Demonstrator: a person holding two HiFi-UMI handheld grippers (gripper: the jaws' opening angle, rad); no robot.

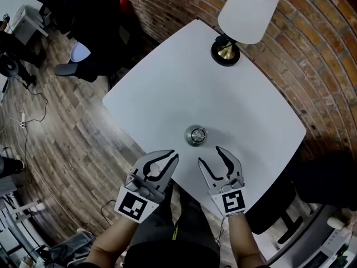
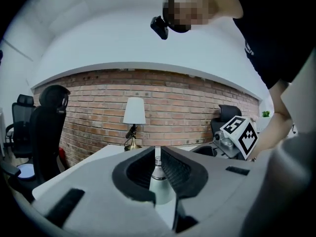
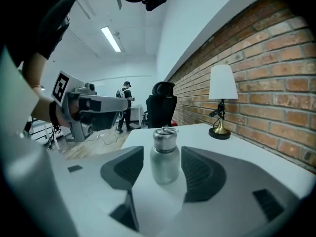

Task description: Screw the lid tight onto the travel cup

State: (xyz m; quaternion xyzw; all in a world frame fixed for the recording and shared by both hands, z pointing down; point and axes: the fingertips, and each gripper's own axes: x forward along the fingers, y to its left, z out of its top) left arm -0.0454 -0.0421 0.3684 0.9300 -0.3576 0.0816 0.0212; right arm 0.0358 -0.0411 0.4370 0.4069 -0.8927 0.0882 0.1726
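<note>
The silver travel cup stands upright on the white table with its lid on. In the head view it sits just ahead of both grippers and neither touches it. My left gripper is shut with nothing in it. In the left gripper view only a slit between the jaws of the left gripper shows the cup beyond them. My right gripper is open. In the right gripper view the cup appears in the gap of the right gripper, clear of both pads.
A table lamp with a white shade and brass base stands at the table's far corner by the brick wall. Dark office chairs stand on the wood floor at left. The table's near edge runs under the grippers.
</note>
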